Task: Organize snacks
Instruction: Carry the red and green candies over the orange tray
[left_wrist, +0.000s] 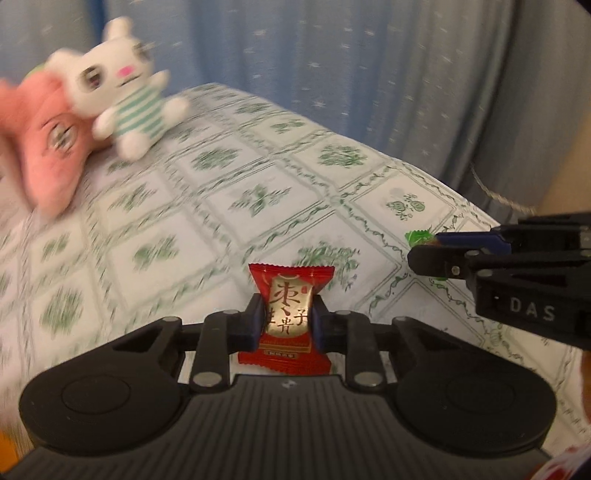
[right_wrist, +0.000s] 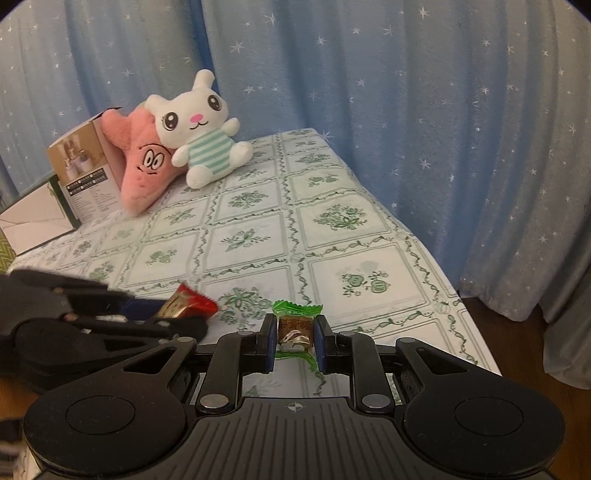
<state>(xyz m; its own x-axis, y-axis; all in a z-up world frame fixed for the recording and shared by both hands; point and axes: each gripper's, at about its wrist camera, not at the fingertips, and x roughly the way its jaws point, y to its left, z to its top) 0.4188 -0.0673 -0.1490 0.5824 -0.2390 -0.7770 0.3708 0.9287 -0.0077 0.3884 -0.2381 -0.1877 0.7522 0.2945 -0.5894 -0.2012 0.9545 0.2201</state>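
My left gripper (left_wrist: 287, 316) is shut on a red and gold wrapped candy (left_wrist: 286, 291), held upright above the table near its front. The same candy (right_wrist: 188, 302) shows in the right wrist view, sticking out of the left gripper (right_wrist: 173, 312) at the left. My right gripper (right_wrist: 295, 332) is shut on a green-wrapped candy (right_wrist: 296, 325). In the left wrist view the right gripper (left_wrist: 430, 251) comes in from the right edge with a bit of green wrapper (left_wrist: 417, 236) at its tip. The two grippers sit side by side above the table.
The table has a white cloth with green floral squares (right_wrist: 258, 236). A white plush rabbit (right_wrist: 199, 125) and a pink plush (right_wrist: 144, 162) lean at the far left corner beside a cardboard box (right_wrist: 86, 173). Blue starred curtains (right_wrist: 406, 92) hang behind and to the right.
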